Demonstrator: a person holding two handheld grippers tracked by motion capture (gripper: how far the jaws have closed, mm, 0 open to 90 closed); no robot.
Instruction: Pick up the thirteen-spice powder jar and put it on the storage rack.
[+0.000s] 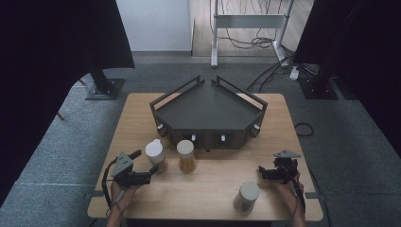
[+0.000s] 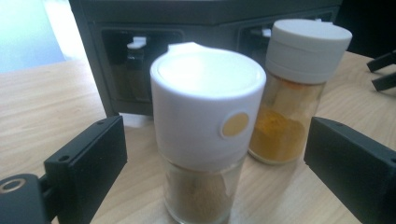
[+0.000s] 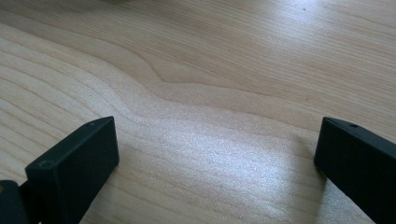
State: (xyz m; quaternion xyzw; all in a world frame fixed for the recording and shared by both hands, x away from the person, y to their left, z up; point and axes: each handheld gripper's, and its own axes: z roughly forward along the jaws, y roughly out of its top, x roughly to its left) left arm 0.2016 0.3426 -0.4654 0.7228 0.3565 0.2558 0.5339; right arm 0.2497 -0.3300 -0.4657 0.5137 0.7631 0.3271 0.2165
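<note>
Brown-spice jar (image 2: 205, 135) between spread left gripper (image 2: 215, 163); right gripper (image 3: 217, 168) spread, empty.

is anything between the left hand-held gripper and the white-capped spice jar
Nothing visible. The white-capped spice jar stands upright between the open jaws of the left hand-held gripper, gaps on both sides. The orange spice jar stands behind it.
</note>
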